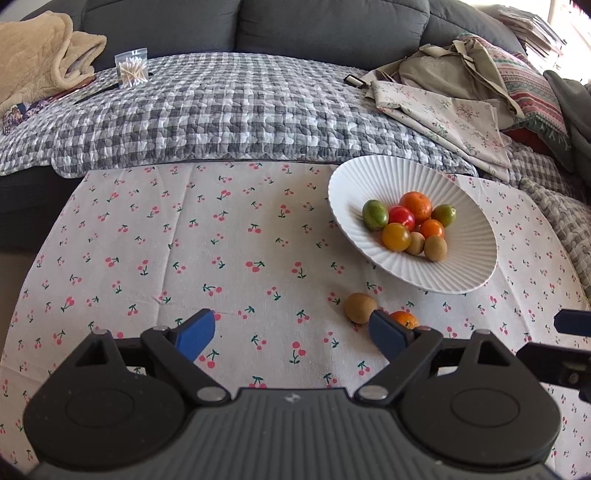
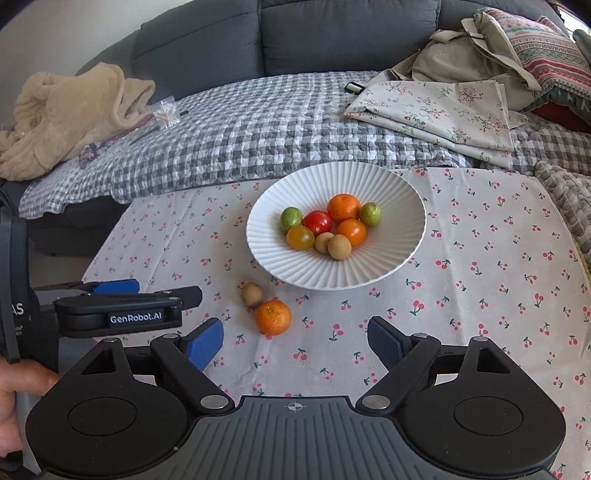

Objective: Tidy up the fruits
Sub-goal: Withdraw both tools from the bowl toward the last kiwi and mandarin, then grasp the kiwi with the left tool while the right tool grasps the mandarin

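On cherry-print cloth [image 2: 480, 280]: white bowl [image 2: 388, 273] near far edge, fruit inside; tangerine [image 2: 273, 316] touching kiwi [image 2: 252, 294] before it. Left gripper [image 1: 291, 332], right gripper [image 2: 295, 341]: jaws apart, empty.

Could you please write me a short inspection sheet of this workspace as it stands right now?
Surface: cherry-print cloth, flat.
Job's things: white ribbed plate holds eight small fruits; a kiwi and a mandarin lie touching on the cloth in front of it.
Clutter: nothing seen on the cloth.
Grippers: left gripper open, empty; right gripper open, empty, the mandarin just ahead of it.
Cables: nothing seen.
Surroundings: grey sofa, checked quilt, beige blanket, folded floral cloth, cotton swabs.
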Demonstrator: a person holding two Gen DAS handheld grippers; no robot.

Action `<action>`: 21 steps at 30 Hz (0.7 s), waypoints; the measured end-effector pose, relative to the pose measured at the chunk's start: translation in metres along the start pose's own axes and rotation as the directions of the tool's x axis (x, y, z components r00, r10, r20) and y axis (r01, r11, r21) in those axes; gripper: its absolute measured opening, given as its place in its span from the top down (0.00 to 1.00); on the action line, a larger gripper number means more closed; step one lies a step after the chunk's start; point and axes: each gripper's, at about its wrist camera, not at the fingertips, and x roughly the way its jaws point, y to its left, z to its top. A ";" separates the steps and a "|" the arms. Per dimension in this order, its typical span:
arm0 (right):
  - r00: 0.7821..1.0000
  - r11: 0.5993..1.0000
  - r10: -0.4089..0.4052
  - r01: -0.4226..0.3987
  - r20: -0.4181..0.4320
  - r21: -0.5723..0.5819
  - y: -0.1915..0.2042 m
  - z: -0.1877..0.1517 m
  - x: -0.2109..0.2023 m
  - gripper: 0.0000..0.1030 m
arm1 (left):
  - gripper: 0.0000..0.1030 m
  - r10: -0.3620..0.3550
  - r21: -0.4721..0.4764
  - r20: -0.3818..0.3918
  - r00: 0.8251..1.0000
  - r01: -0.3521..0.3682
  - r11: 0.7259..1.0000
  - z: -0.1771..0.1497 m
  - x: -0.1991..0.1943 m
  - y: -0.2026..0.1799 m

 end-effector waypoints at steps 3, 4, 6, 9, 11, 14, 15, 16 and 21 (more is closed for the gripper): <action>1.000 1.000 0.007 -0.008 -0.013 -0.028 0.004 -0.003 0.005 0.15 | 0.12 0.000 0.014 0.001 1.000 0.000 1.000 -0.001 0.003 -0.001; 1.000 0.999 0.010 -0.011 -0.014 -0.039 0.006 -0.005 0.007 0.15 | 0.12 0.000 0.020 -0.003 1.000 0.000 1.000 -0.001 0.004 -0.002; 1.000 0.998 0.019 -0.021 -0.023 -0.064 0.010 -0.008 0.012 0.15 | 0.12 -0.004 0.022 -0.013 1.000 0.004 1.000 -0.002 0.007 -0.002; 0.999 0.995 0.032 -0.033 -0.017 -0.092 0.016 -0.014 0.022 0.15 | 0.12 -0.020 -0.013 -0.032 0.999 0.020 1.000 0.000 0.012 0.005; 0.999 0.994 0.033 -0.036 -0.028 -0.100 0.019 -0.019 0.034 0.15 | 0.12 -0.019 -0.030 -0.035 0.999 0.018 0.999 -0.001 0.015 0.009; 1.000 0.995 0.027 -0.028 -0.017 -0.098 0.019 -0.022 0.051 0.16 | 0.13 -0.010 -0.017 -0.030 0.999 0.010 1.000 -0.002 0.019 0.009; 0.999 0.995 0.028 -0.030 -0.022 -0.099 0.019 -0.023 0.057 0.16 | 0.13 -0.009 -0.008 -0.032 0.999 0.009 1.000 -0.003 0.021 0.008; 0.999 0.994 0.028 -0.031 -0.029 -0.102 0.019 -0.023 0.062 0.18 | 0.13 -0.012 -0.004 -0.037 0.999 0.012 1.000 -0.003 0.022 0.007; 1.000 0.994 0.031 -0.031 -0.001 -0.109 0.022 -0.023 0.081 0.19 | 0.13 -0.049 -0.053 -0.060 0.997 0.046 0.998 -0.001 0.028 0.012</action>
